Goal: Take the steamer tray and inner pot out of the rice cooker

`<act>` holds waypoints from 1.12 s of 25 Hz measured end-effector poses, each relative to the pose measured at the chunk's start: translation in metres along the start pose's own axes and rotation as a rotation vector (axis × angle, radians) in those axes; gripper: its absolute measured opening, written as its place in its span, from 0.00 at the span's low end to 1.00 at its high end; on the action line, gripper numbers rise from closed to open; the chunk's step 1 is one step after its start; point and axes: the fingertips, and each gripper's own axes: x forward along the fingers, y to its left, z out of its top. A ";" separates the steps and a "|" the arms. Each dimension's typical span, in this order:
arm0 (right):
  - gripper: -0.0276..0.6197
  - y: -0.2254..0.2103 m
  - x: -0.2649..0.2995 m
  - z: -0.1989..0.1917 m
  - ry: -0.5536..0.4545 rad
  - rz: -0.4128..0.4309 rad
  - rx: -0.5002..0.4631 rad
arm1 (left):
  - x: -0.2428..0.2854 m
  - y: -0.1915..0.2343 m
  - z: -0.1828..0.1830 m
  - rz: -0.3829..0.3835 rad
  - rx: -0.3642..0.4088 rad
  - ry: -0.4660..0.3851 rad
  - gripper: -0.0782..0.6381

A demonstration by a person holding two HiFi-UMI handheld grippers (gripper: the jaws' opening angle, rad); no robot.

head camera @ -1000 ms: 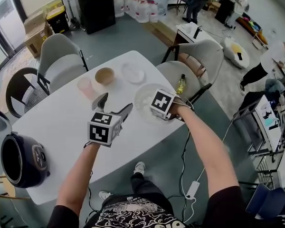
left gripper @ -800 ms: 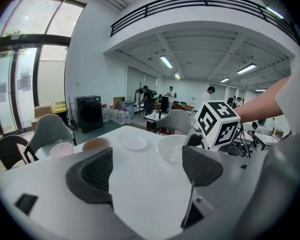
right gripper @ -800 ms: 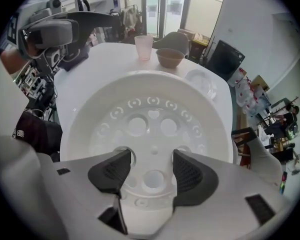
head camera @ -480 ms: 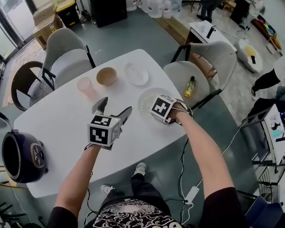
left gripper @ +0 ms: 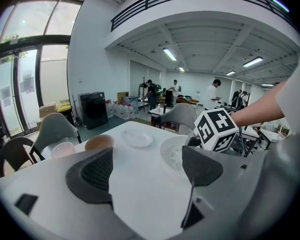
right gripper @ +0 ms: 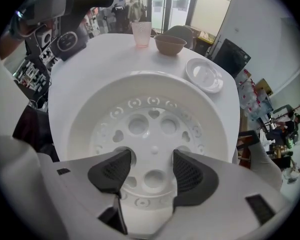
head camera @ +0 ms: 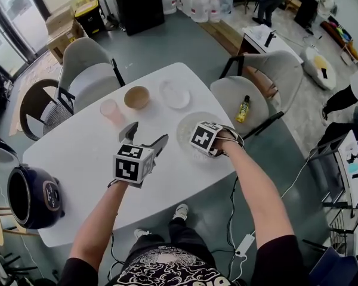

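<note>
Right gripper view shows the right gripper (right gripper: pixel 151 163) half open inside the steamer tray (right gripper: pixel 85 119), gripping nothing, while the left gripper (left gripper: pixel 146 166) hangs open, empty, above the table (left gripper: pixel 140 204).

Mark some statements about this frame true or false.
The steamer tray is out of the rice cooker. True.
The left claw grips the pink cup. False: its jaws stand apart and empty; the cup stands on the table.
The rice cooker is at the table's left end in the head view. True.
The brown bowl sits inside the steamer tray. False: it stands apart from it, beside the pink cup.
The right claw points down over the steamer tray. True.
</note>
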 end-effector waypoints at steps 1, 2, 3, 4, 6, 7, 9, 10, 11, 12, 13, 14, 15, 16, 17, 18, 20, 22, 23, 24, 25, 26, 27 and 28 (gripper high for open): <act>0.48 -0.001 0.000 0.000 -0.001 -0.003 0.001 | 0.001 -0.001 0.001 -0.001 0.006 0.000 0.70; 0.48 -0.001 0.000 0.000 -0.003 -0.005 0.004 | 0.002 -0.003 0.001 -0.004 0.010 0.001 0.70; 0.48 -0.001 0.001 0.000 -0.003 -0.005 0.006 | 0.003 -0.005 0.000 -0.007 0.013 0.002 0.70; 0.48 -0.001 0.001 -0.001 -0.002 -0.005 0.008 | 0.004 -0.006 -0.001 -0.009 0.014 0.003 0.70; 0.48 -0.001 0.002 0.000 0.002 -0.002 0.009 | 0.003 -0.003 -0.003 -0.010 0.009 0.007 0.70; 0.48 -0.001 0.002 0.000 0.005 -0.001 0.008 | 0.002 -0.002 -0.004 -0.010 0.007 0.010 0.70; 0.48 -0.001 0.002 0.001 0.015 -0.001 0.003 | 0.001 0.003 -0.005 -0.007 0.003 0.015 0.70; 0.48 -0.002 0.001 0.002 0.021 -0.004 -0.003 | 0.000 0.005 -0.005 -0.004 0.000 0.015 0.70; 0.49 -0.002 0.001 0.002 0.026 -0.007 -0.008 | -0.001 0.006 -0.005 -0.001 -0.002 0.015 0.70; 0.49 -0.003 0.000 0.002 0.031 -0.012 -0.013 | 0.000 0.006 -0.004 -0.001 -0.001 0.014 0.70; 0.50 -0.003 0.000 0.001 0.034 -0.018 -0.015 | 0.000 0.005 -0.003 -0.003 0.003 0.014 0.70; 0.50 -0.004 -0.001 0.001 0.035 -0.025 -0.016 | 0.000 0.003 -0.002 -0.005 0.009 0.013 0.70; 0.51 -0.004 -0.002 0.001 0.034 -0.031 -0.017 | 0.000 0.002 -0.001 -0.008 0.013 0.010 0.70; 0.51 -0.004 -0.002 0.001 0.033 -0.035 -0.016 | -0.001 0.001 0.000 -0.012 0.015 0.006 0.70; 0.51 -0.003 -0.003 0.001 0.032 -0.037 -0.015 | -0.001 0.001 0.000 -0.014 0.015 0.000 0.70; 0.51 -0.002 -0.003 0.002 0.031 -0.038 -0.015 | -0.002 0.001 0.000 -0.016 0.014 -0.003 0.70; 0.51 0.000 -0.005 0.002 0.030 -0.038 -0.016 | -0.005 0.002 -0.001 -0.016 0.014 0.001 0.70; 0.51 0.000 -0.010 0.003 0.025 -0.042 -0.018 | -0.008 0.004 -0.001 -0.011 0.013 0.005 0.70; 0.51 -0.001 -0.015 0.005 0.020 -0.046 -0.018 | -0.011 0.006 0.000 -0.007 0.011 0.003 0.70; 0.51 -0.002 -0.021 0.007 0.013 -0.055 -0.016 | -0.014 0.008 0.002 -0.002 0.009 -0.001 0.70; 0.51 -0.002 -0.028 0.011 0.003 -0.067 -0.013 | -0.018 0.011 0.004 0.004 0.009 -0.005 0.70; 0.51 -0.002 -0.036 0.017 -0.016 -0.077 -0.008 | -0.022 0.015 0.006 0.011 0.008 -0.010 0.70; 0.51 0.000 -0.044 0.025 -0.045 -0.078 -0.003 | -0.028 0.019 0.007 0.019 0.005 -0.014 0.70; 0.51 0.003 -0.051 0.035 -0.080 -0.076 0.002 | -0.035 0.023 0.008 0.027 0.000 -0.017 0.70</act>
